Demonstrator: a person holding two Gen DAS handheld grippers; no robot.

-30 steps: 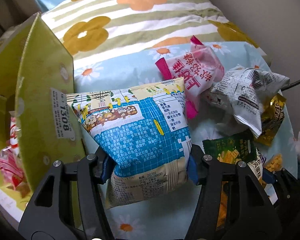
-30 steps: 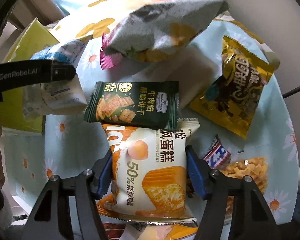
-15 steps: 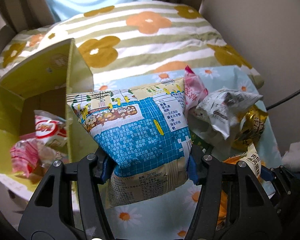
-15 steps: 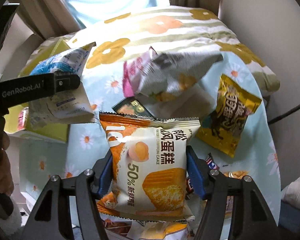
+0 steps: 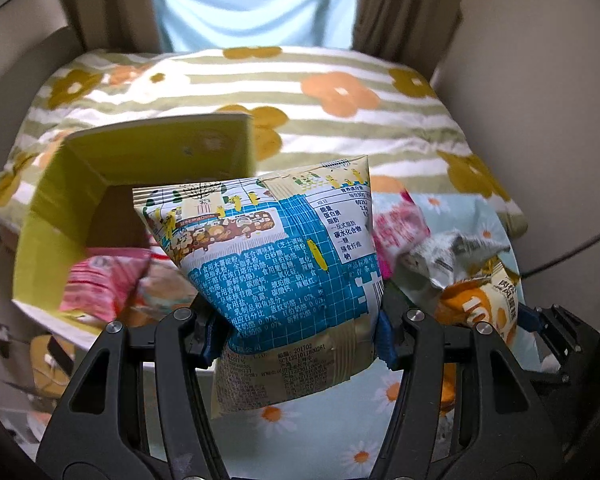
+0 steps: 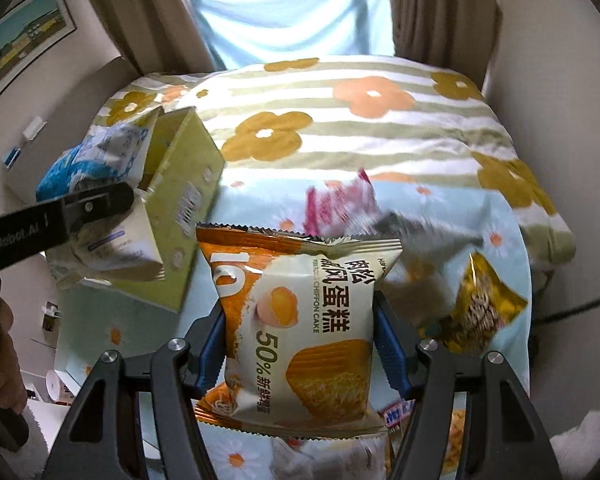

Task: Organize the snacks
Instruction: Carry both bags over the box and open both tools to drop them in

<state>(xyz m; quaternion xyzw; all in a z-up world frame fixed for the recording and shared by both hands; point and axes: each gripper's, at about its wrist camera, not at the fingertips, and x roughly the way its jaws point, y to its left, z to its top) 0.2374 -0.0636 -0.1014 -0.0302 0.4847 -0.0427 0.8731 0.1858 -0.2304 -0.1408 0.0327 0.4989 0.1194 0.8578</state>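
My left gripper [image 5: 298,334] is shut on a blue and white snack bag [image 5: 284,264], lifted in the air just right of an open green cardboard box [image 5: 56,204]. Pink packets [image 5: 100,284] lie inside that box. My right gripper [image 6: 300,340] is shut on an orange and cream chiffon cake packet [image 6: 304,320], held above the daisy-print cloth [image 6: 504,216]. In the right wrist view the left gripper [image 6: 88,208] with the blue bag [image 6: 96,160] hangs over the green box [image 6: 184,204].
Loose snacks lie on the cloth: a pink packet [image 6: 340,200], a grey crumpled bag [image 6: 424,232], a gold packet [image 6: 480,308]. A flowered striped quilt [image 6: 360,120] covers the bed behind. Walls close in on the right, curtains [image 6: 432,8] at the back. A hand [image 6: 0,360] shows at the left edge.
Both grippers have risen with their packets, so more of the bed, box interior and curtains shows. The left one has shifted toward the green box.
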